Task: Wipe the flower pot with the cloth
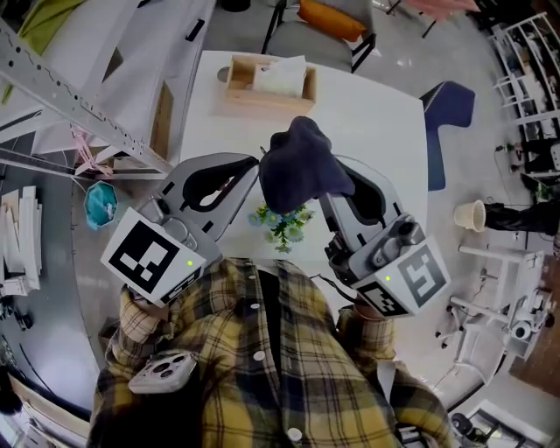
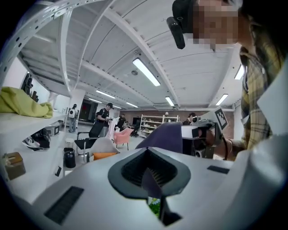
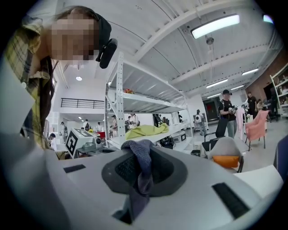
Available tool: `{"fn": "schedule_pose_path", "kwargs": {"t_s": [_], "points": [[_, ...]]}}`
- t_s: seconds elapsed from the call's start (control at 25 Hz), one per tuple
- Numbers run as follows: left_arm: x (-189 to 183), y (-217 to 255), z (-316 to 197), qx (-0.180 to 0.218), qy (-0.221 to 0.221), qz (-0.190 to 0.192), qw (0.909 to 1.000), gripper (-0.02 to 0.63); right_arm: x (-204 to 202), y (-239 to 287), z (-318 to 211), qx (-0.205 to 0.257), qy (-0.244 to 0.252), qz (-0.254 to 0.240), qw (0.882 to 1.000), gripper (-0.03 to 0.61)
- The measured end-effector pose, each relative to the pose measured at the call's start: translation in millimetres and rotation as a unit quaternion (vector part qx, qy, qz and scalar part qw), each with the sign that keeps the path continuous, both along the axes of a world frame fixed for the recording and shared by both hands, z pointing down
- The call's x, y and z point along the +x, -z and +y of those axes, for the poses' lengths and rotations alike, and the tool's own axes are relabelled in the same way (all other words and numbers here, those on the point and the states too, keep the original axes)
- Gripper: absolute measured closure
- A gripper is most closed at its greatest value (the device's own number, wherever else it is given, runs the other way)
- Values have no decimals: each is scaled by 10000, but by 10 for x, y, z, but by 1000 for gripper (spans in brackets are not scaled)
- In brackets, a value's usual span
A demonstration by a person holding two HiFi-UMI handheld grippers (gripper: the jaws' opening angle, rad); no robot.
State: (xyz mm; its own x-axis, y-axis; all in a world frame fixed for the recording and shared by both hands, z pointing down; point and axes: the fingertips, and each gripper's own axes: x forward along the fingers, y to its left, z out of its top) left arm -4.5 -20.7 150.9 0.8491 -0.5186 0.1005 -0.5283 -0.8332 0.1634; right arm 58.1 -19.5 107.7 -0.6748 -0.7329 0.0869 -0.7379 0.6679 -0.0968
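A dark blue cloth [image 1: 297, 171] hangs bunched between my two grippers, held up above the white table [image 1: 367, 122]. My left gripper [image 1: 259, 166] is shut on one edge of it; in the left gripper view a thin fold of cloth [image 2: 150, 182] is pinched between the closed jaws. My right gripper [image 1: 328, 197] is shut on the other side, and cloth [image 3: 141, 166] drapes over its jaws. Directly below the cloth stands the flower pot's plant [image 1: 282, 223], green with small pale flowers; the pot itself is hidden. Both grippers point roughly level, facing each other.
A wooden tissue box [image 1: 267, 83] stands at the table's far side. A blue chair [image 1: 451, 109] is at the right, an orange chair [image 1: 332, 22] beyond the table. A metal shelving rack [image 1: 70, 96] runs along the left. People stand in the far background [image 2: 103, 119].
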Motion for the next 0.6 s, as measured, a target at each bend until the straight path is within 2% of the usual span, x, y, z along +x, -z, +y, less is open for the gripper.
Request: {"fn": "schedule_pose_path", "kwargs": {"t_s": [0.16,0.44,0.6], "points": [[-23,38,-19,-10,43,110,9999,604,-64,12,-4,-15,89,-38,10000,563],[-12,89,-34,94,58,87,9999,604,-33,-4,-41,-18,86,137,9999,563],[1,101,-62,91,29,-81,9999,604,-20,-39,-47,-70,70,165,9998,563]]}}
